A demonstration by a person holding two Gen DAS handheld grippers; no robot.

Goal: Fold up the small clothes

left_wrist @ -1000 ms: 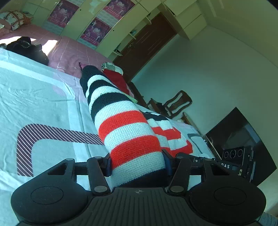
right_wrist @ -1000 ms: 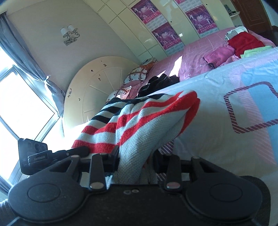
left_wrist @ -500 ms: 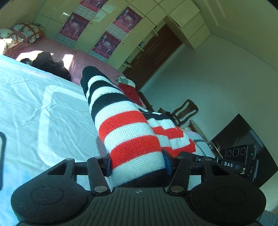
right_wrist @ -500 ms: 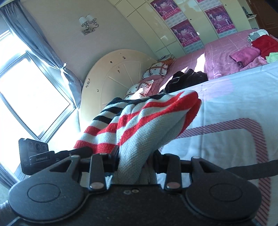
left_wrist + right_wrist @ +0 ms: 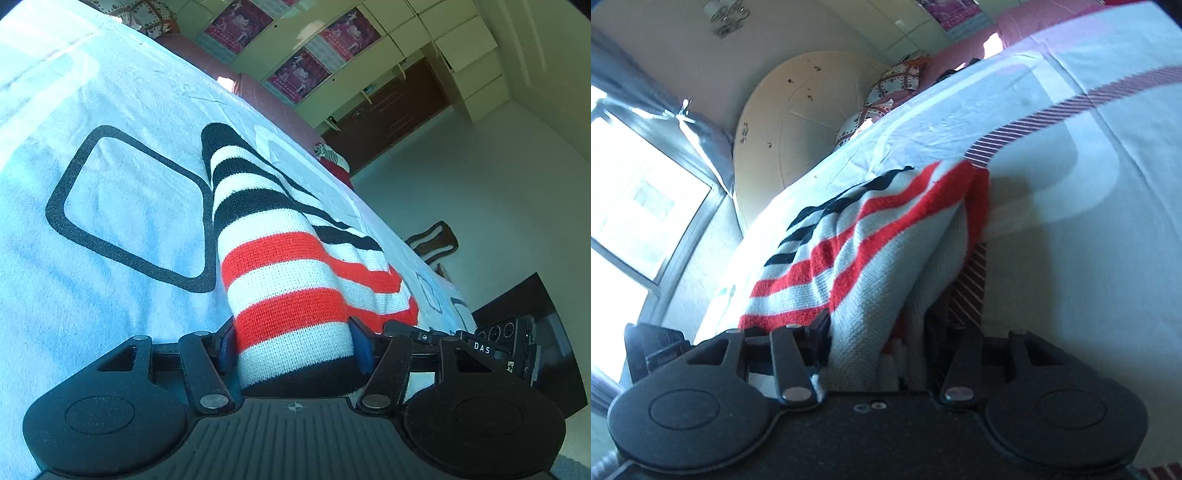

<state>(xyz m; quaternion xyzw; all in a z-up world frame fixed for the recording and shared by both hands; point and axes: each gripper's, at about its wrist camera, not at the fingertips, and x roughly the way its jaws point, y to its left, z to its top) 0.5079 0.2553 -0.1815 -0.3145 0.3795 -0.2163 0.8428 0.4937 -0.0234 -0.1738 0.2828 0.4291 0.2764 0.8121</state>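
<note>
Both grippers grip the striped sweater point(image 5: 280, 266) over the bed point(image 5: 122, 236).
Left gripper point(image 5: 293, 350) and right gripper point(image 5: 879, 343) fingers pinch its knit at lower centre.

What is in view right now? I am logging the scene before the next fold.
striped knit sweater: one, black, white and red, lying on the bed, both ends gripped
bedsheet: one, pale blue with dark outlined squares, under the sweater
posters: several, magenta, on the cabinet doors
door: one, dark brown, far wall
chair: one, dark wood, beside the bed
headboard: one, cream, rounded
window: one, bright
left gripper: black, shut on the sweater
right gripper: black, shut on the sweater
</note>
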